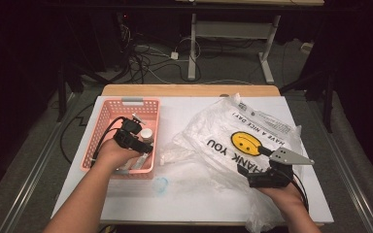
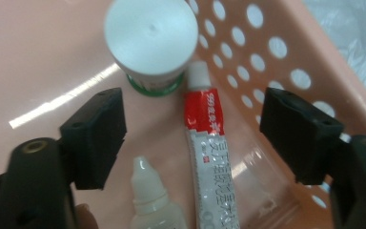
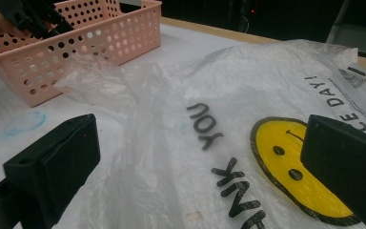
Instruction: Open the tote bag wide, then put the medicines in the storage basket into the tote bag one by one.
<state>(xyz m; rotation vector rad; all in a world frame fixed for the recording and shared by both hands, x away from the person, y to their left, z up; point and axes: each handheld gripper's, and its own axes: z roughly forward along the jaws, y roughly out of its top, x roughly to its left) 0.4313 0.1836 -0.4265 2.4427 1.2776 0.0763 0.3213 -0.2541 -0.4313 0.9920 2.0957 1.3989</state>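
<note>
Left gripper view: glue tube (image 2: 207, 157) and dropper bottle (image 2: 150, 195) between wide, empty jaws.

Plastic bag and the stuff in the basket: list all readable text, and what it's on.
"THANK YOU": plastic bag, beside its yellow smiley face.
"HAVE A NICE DAY!": same bag, along the smiley's far side.
Small print on the bag's top corner: too small.
Red-and-white tube in the pink basket: printed characters, too blurred.
White-capped jar, dropper bottle: no readable text.
</note>
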